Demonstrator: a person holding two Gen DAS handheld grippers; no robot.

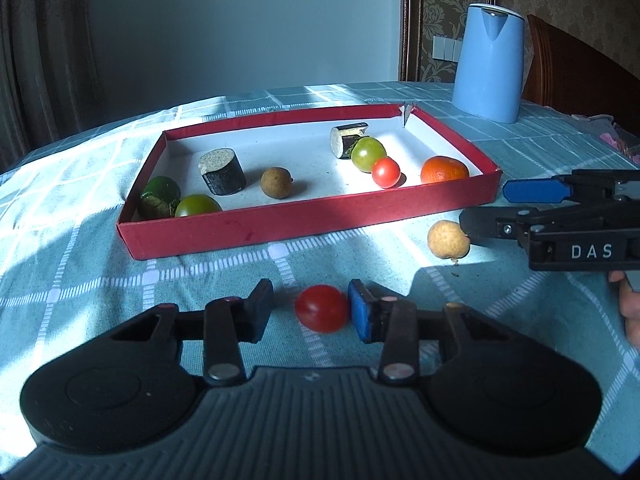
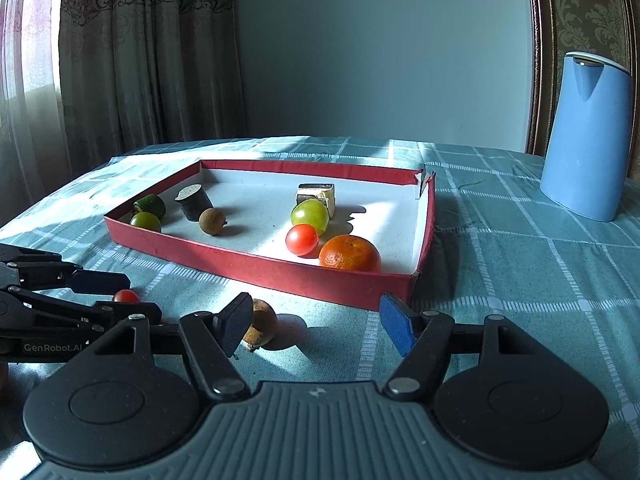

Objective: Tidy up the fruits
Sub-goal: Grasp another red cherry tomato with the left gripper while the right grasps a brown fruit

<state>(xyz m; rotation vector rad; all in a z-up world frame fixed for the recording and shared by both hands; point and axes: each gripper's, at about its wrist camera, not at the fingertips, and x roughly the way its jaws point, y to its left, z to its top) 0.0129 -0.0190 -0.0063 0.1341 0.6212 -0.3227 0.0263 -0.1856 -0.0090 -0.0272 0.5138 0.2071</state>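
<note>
Left hand-held gripper [image 1: 310, 312] brackets a red tomato [image 1: 322, 308] on the tabletop [image 1: 80, 280], short of the red tray [image 1: 280, 224]: the right pad touches, the left stands just clear, so no clamp yet. Right hand-held gripper [image 2: 316, 326] is apart; the loose longan [image 2: 260, 326] sits against its left pad, off centre.

Risks: a one-sided squeeze may roll either round fruit away; over-pressure could burst the tomato.

Count in tray: green tomatoes two, red tomato one, orange one, longan one, dark cut pieces three.
</note>
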